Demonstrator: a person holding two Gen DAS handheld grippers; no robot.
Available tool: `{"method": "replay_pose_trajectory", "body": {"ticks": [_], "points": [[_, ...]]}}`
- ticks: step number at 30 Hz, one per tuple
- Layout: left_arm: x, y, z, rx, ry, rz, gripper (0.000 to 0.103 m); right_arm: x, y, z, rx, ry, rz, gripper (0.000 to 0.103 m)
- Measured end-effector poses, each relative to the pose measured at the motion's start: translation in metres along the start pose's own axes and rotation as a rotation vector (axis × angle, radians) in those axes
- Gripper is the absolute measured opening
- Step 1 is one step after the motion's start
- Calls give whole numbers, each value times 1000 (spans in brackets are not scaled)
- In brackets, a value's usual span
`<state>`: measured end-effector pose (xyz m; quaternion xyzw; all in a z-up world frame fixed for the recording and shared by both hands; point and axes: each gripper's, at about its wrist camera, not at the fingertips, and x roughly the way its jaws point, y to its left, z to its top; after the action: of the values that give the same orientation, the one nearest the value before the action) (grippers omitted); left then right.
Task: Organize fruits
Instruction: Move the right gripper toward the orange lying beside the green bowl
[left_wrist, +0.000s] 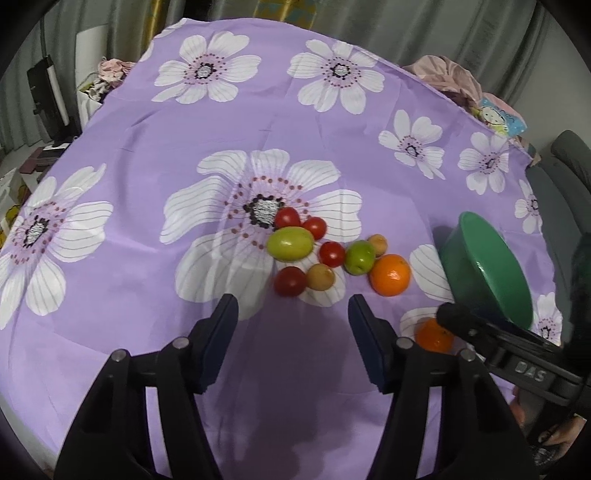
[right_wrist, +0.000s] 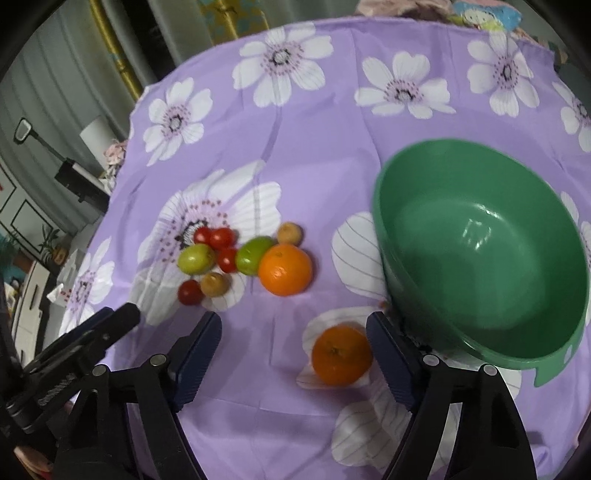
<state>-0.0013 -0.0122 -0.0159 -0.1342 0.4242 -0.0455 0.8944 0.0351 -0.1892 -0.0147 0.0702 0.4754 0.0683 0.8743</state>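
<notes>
A cluster of fruit lies on the purple flowered cloth (left_wrist: 147, 155): several red tomatoes (left_wrist: 331, 253), two green fruits (left_wrist: 290, 243), two small brown fruits (left_wrist: 320, 277) and an orange (left_wrist: 390, 275). My left gripper (left_wrist: 293, 310) hangs open just in front of the cluster, with nothing between its fingers. A second orange (right_wrist: 341, 354) lies apart, nearer to me. My right gripper (right_wrist: 293, 325) is open around it; the orange sits close to the right finger (right_wrist: 388, 354), and no pad presses on it. An empty green bowl (right_wrist: 480, 277) stands right of the fruit.
The cloth's far half carries no objects. Pink fabric and a cartoon-print bag (left_wrist: 498, 118) lie past the cloth's far right edge. A grey chair (left_wrist: 561, 177) stands to the right. The left gripper's body (right_wrist: 92, 339) shows at the right wrist view's lower left.
</notes>
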Motion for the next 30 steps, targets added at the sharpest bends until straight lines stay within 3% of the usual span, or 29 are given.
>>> {"method": "replay_pose_trajectory", "body": {"ticks": [6, 13, 19, 30], "points": [[6, -2, -1, 2, 21, -8, 61, 15, -7, -2, -11, 44, -78, 82], [8, 4, -1, -15, 37, 2, 61, 30, -14, -7, -25, 94, -111, 81], [9, 9, 1, -30, 42, 8, 61, 33, -12, -7, -57, 85, -198, 59], [9, 15, 2, -46, 46, 12, 61, 27, -15, -4, -66, 99, -174, 54]]}}
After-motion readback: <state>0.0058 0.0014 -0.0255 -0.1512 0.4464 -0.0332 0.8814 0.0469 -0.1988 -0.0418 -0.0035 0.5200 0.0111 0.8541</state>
